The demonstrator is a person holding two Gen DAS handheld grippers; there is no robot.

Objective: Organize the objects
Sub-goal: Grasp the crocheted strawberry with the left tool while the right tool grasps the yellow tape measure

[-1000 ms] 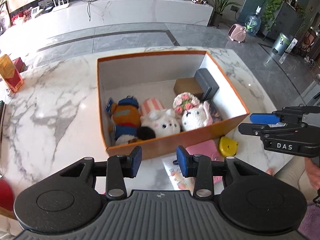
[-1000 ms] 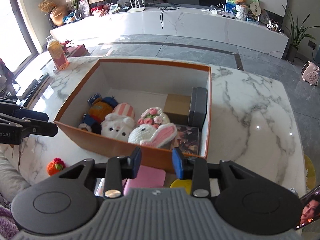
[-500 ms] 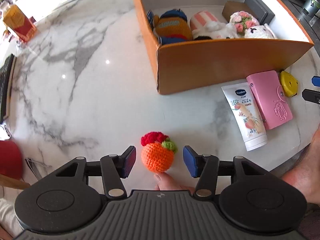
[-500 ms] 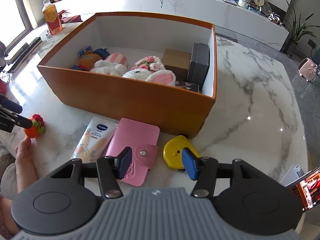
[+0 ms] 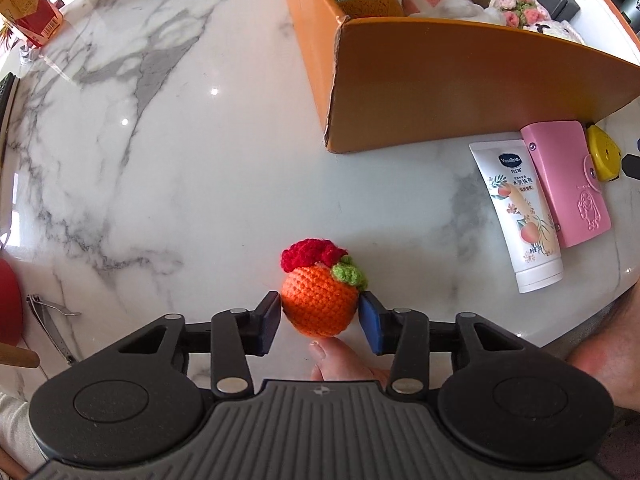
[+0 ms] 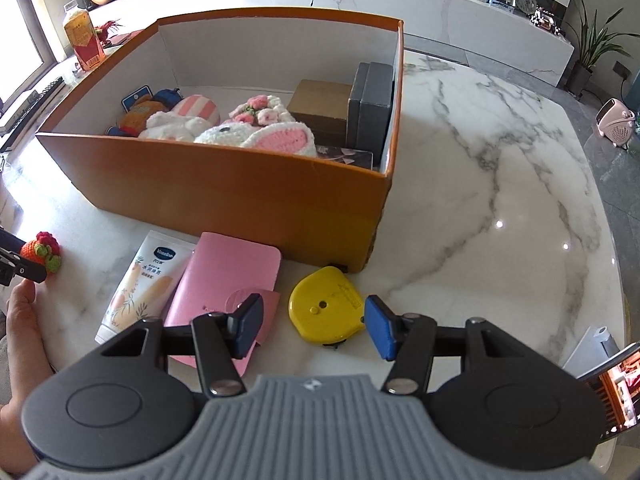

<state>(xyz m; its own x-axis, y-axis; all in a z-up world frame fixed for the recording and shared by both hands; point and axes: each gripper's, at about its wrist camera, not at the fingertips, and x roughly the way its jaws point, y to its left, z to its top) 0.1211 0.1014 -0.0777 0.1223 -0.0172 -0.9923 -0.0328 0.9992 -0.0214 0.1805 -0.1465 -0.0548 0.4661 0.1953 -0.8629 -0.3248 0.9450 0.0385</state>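
Observation:
A crocheted orange (image 5: 316,300) with a red and green top sits on the marble table. My left gripper (image 5: 320,312) points down at it. Its jaws are closing and both blue pads touch the ball's sides. A yellow tape measure (image 6: 324,308) lies in front of the orange box (image 6: 224,196). My right gripper (image 6: 312,320) stands open astride the tape measure, with a gap at the left pad. A pink card wallet (image 6: 224,276) and a white lotion tube (image 6: 144,276) lie to its left. The box holds plush toys and small boxes.
A fingertip (image 5: 332,356) rests on the table just behind the crocheted orange. Nail clippers (image 5: 52,320) lie at the near left and a drink bottle (image 5: 28,8) stands at the far left. A phone (image 6: 612,384) sits at the table's right edge.
My left gripper came down from above the box to the crocheted orange, and its jaws narrowed onto it. My right gripper sank toward the tape measure, and its jaws widened.

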